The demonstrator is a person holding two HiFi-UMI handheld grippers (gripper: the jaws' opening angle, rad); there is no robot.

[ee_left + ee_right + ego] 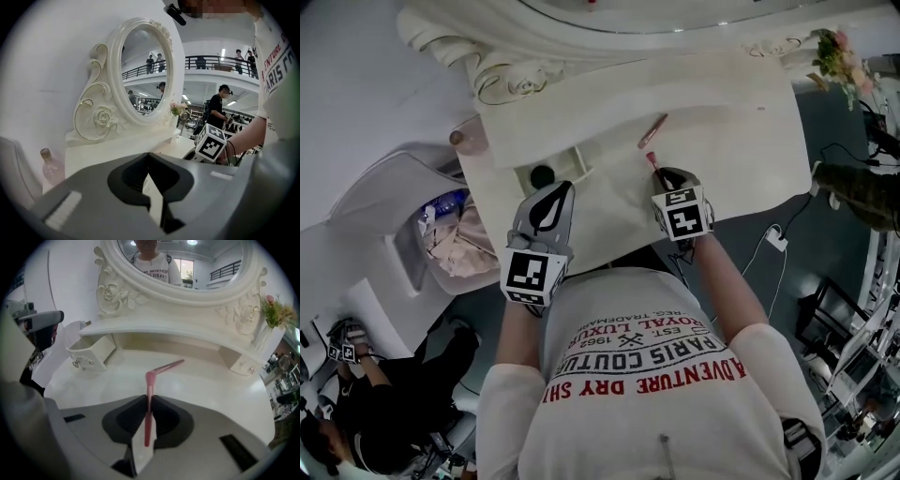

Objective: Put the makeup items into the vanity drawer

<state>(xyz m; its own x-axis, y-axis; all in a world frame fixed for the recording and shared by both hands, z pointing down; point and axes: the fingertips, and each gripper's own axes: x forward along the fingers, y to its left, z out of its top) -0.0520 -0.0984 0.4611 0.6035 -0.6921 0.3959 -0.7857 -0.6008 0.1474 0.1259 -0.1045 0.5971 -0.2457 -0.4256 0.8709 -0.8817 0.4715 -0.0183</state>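
Note:
A thin pink makeup pencil (148, 386) stands between the jaws of my right gripper (149, 401), which is shut on it. In the head view that pencil (652, 160) pokes out ahead of the right gripper (662, 176) over the white vanity top (731, 150). A second pink pencil (653, 130) lies farther back on the top, also in the right gripper view (169, 365). The small vanity drawer (572, 161) is pulled open at the left, with a dark round item (542, 174) in it. My left gripper (557, 190) hovers just in front of the drawer, shut and empty (149, 157).
An ornate oval mirror (146, 70) rises behind the vanity. A pink bottle (469, 137) stands at the back left corner, a small flower vase (275, 315) at the right. A white chair (403, 234) holding clutter sits left of the vanity; a person (375, 412) crouches at lower left.

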